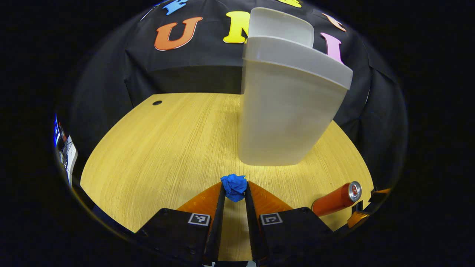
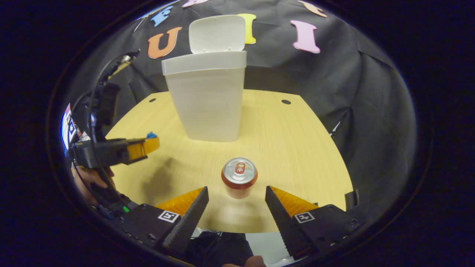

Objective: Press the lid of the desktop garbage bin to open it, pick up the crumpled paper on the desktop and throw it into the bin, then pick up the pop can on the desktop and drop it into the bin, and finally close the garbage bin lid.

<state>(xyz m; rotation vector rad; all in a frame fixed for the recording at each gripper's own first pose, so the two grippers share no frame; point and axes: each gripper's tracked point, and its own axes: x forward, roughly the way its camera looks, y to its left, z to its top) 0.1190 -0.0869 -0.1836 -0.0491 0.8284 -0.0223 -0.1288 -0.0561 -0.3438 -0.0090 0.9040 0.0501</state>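
Jaws of the left gripper (image 1: 234,193) closed on the blue crumpled paper (image 1: 234,187), pinched between both tips at bottom centre of the left gripper view, seemingly lifted off the worktop (image 1: 156,148). Jaws of the right gripper (image 2: 236,194) spread wide, holding nothing.

In the left gripper view, bin (image 1: 285,107) straight ahead of the paper and a little right of centre, filling the upper middle of the frame, lid (image 1: 280,26) tipped up and back, mouth apparently open though its inside stays out of sight. Judged next move: carry the paper up and forward over the near rim, so the bin's height above the jaws is what counts. Left hand the nearer one for that drop.

Can (image 2: 239,177) in the right gripper view standing upright, long axis vertical, top and pull tab facing the camera, just beyond the gap between the right jaws at lower centre, well short of the bin (image 2: 206,100) at upper centre. Same can (image 1: 337,198) at lower right of the left gripper view. Left gripper (image 2: 143,146) also at left of the right gripper view, a speck of blue at its tip.

Count: one bin, one lid, one paper ball, one can, two grippers.
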